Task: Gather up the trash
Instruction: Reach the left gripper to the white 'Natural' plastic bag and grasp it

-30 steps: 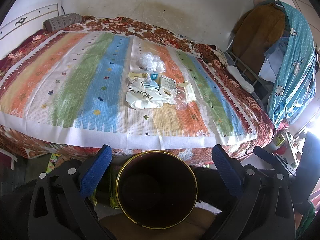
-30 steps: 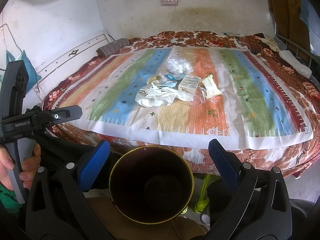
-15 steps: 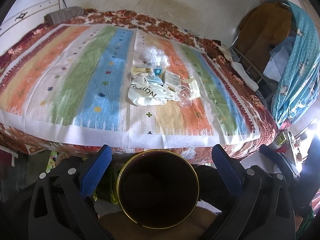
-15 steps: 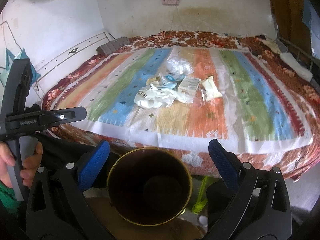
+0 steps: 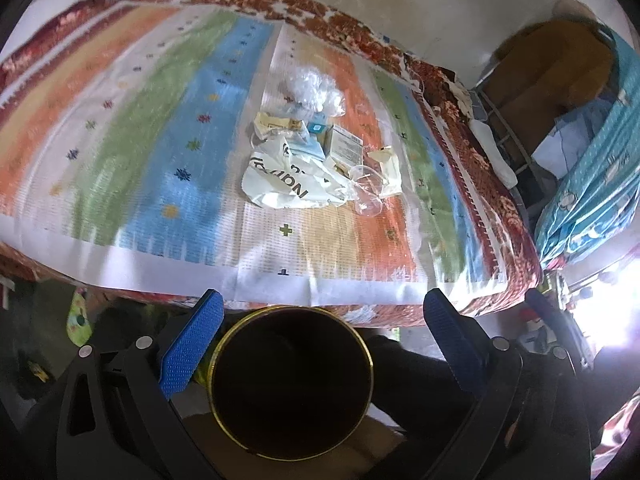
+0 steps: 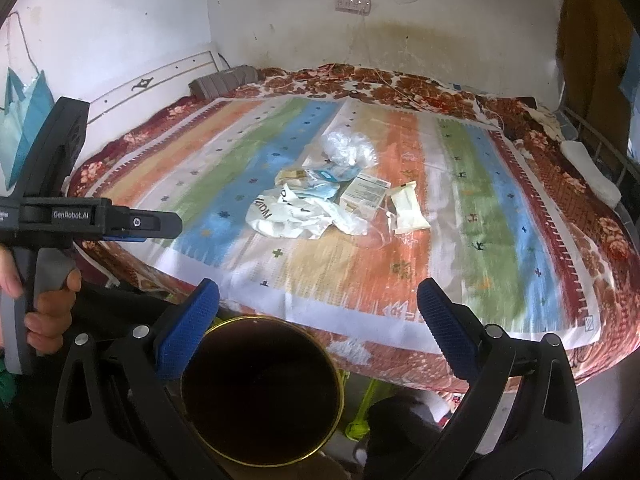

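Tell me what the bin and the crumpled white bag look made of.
Bin: probably metal, since its thin gold rim shines; the dark inside is unclear. White bag: thin plastic film, apparently, crumpled into soft glossy folds with black print.

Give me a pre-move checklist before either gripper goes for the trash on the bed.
1. Left gripper free to grasp: ok, jaws wide open, nothing held.
2. Right gripper free to grasp: ok, jaws wide open, nothing held.
3. Bin ready: ok, it sits below both grippers at the bed edge, mouth up; its dark inside makes contents impossible to tell.
4. Trash located: ok, the white bag, small box, clear cup and crumpled plastic are bunched mid-bed.
5. Path to the pile: ok, only bare striped blanket lies between.
6. Pieces separable: cannot tell, they overlap.
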Motion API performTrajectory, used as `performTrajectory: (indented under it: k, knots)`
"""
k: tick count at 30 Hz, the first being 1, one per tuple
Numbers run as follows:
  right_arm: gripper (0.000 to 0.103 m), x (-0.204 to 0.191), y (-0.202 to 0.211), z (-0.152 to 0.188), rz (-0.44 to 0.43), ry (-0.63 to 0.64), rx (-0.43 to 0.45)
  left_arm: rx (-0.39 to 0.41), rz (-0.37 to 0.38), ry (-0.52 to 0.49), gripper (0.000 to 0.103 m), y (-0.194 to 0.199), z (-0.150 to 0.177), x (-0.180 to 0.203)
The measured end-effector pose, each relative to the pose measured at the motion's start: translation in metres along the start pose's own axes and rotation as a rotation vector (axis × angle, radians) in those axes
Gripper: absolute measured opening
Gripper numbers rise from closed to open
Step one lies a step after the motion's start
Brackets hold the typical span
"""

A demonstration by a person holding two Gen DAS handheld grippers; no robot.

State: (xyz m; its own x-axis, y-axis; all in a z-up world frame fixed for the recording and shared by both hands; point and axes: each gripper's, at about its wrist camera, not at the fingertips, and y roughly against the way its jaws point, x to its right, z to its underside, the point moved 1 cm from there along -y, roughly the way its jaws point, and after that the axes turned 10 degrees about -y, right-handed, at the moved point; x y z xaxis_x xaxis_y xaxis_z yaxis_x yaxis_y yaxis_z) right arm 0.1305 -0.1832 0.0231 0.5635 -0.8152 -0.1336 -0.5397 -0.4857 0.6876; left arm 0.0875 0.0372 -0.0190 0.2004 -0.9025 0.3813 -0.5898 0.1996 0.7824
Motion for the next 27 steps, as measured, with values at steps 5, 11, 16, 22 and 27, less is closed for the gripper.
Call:
performTrajectory:
  k: [5,11,16,22,27]
  knots:
    - [0.094,-0.002,-0.011,-0.013,0.017,0.028,-0.008,-0.018,0.030,0.039,0.097,-0.011,-0.017,-0.003]
    - [0.094,0.002,-0.025,-0.026,0.022,0.021,-0.033,-0.022,0.064,0.064,0.097,-0.026,-0.038,-0.005]
    - [0.094,0.008,-0.039,-0.036,0.020,0.025,-0.059,-0.039,0.084,0.115,0.097,-0.039,-0.050,-0.012]
    - [0.094,0.012,-0.052,-0.048,0.019,0.036,-0.079,-0.089,0.114,0.167,0.097,-0.055,-0.058,-0.023]
    - [0.094,0.017,-0.070,-0.061,0.026,0.062,-0.086,-0.094,0.140,0.235,0.096,-0.068,-0.069,-0.037]
